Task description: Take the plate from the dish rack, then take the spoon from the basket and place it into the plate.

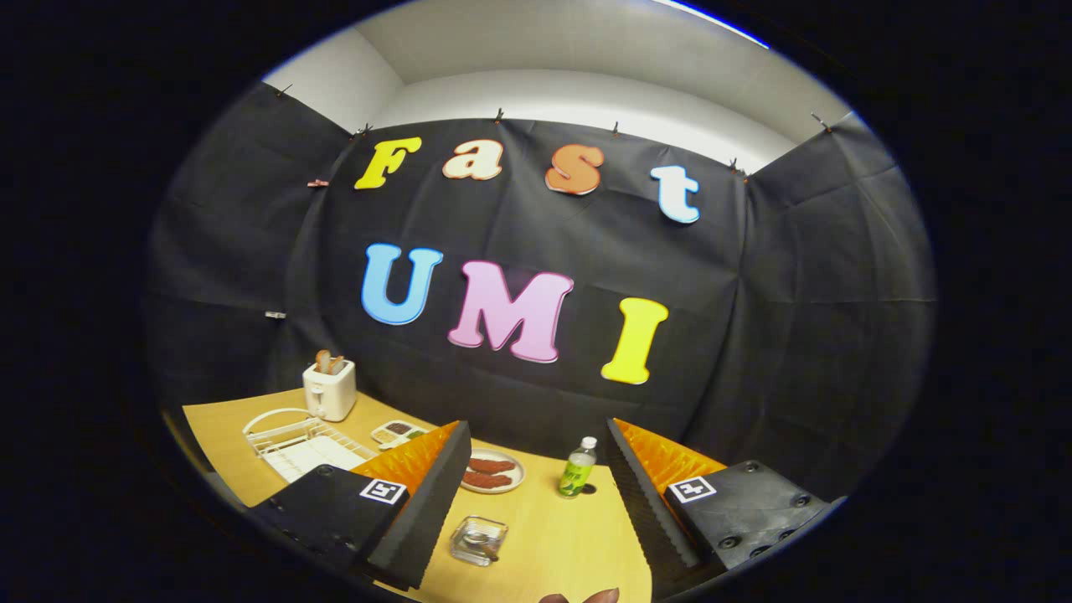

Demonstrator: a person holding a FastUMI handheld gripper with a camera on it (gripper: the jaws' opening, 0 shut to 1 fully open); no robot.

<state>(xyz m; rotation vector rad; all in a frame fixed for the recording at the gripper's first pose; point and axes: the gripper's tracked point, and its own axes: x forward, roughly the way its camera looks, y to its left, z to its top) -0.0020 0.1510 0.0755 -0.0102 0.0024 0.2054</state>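
**Claw wide and raised above the table, nothing in hand**

We hold the gripper (536, 494) high and tipped back, so the view takes in more booth wall than work surface. Its two fingers stand wide apart with nothing between them; the claw is open and empty. That suits a start: the span is broad enough to take a plate's edge once we come down.

The pale wooden table (553, 536) lies below and ahead. Off to the left, beyond the left finger, sits the white wire dish rack (293, 440); a flat white shape lies in it, which we take for the plate, though at this size we cannot be sure. Just behind the rack stands a small cream toaster (329, 389) with browned slices poking out.

Between the fingers, close in, sits a small clear square container (478, 540) with something metallic inside, possibly the basket with the spoon. Farther on is a round light plate with reddish-brown food pieces (492, 473), partly hidden by the left finger, and a small divided tray with dark fillings (398, 433) near the toaster. A green plastic bottle with a white cap (577, 469) stands upright just inside the right finger, well apart from the rack.

We judge neither step begun. The rack lies well left of the claw's line, so the approach calls for a swing left and down.
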